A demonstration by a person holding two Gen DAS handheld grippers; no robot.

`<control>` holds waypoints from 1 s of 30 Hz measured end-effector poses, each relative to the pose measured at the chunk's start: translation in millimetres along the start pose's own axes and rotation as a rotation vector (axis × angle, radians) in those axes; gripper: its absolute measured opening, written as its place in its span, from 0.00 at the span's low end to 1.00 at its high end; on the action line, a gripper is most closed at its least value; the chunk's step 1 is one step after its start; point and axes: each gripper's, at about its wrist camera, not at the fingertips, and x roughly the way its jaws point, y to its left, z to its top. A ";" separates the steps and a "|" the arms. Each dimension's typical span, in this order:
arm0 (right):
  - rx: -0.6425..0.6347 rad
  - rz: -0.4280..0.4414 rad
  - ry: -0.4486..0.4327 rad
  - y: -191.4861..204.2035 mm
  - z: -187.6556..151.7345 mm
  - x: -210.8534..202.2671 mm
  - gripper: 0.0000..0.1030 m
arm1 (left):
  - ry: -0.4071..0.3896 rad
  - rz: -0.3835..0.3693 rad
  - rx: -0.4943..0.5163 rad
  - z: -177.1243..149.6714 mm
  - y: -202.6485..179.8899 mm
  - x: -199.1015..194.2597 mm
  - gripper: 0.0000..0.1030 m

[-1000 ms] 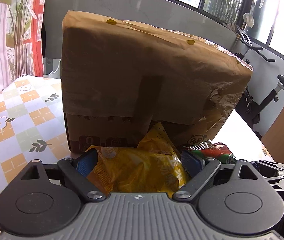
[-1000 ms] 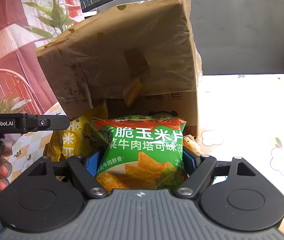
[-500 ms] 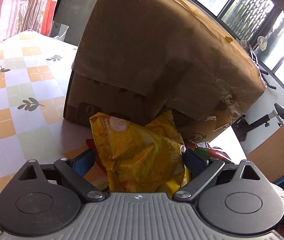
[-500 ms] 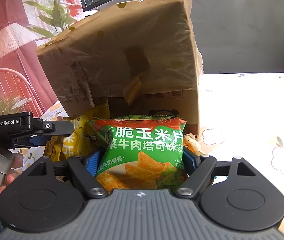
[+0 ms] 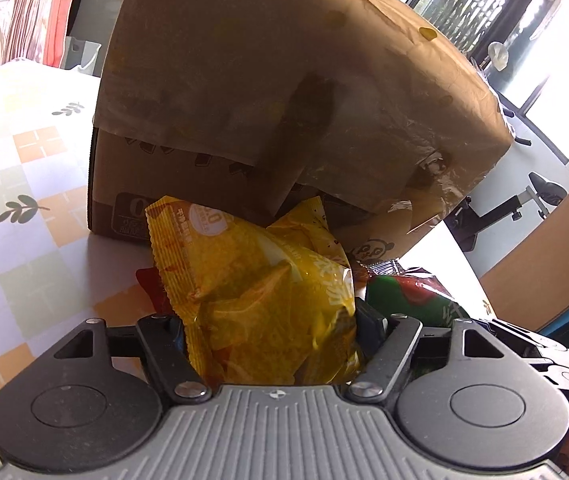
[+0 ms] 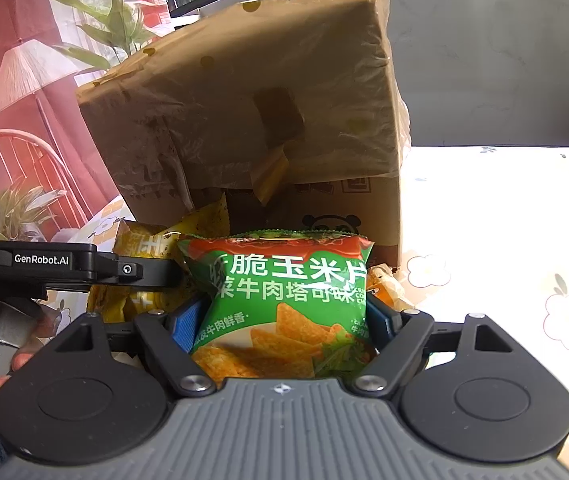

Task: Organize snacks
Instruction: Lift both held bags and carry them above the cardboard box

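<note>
A yellow bag (image 5: 268, 300) is clamped between the fingers of the left tongs (image 5: 272, 320), lifted in front of the box (image 5: 284, 92). A green bag (image 6: 288, 300) is gripped by the right tongs (image 6: 284, 320), also just before the box, whose flap hangs tilted over the opening. More yellow packets (image 6: 144, 248) are seen at the box mouth, beside the green bag. The box is set on the checked tabletop (image 5: 24, 184). The left tongs are visible at the left edge of the right wrist view.
</note>
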 end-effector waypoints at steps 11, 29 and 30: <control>-0.015 -0.007 -0.045 6.6 6.7 -15.6 0.78 | -0.042 0.069 0.038 7.9 0.6 -43.6 0.72; 0.013 -0.046 -0.066 14.9 8.4 -36.2 0.78 | -0.114 0.050 0.002 2.8 12.5 -73.6 0.73; 0.015 -0.048 -0.065 15.8 8.6 -35.7 0.78 | -0.115 0.050 -0.003 2.3 13.2 -73.5 0.73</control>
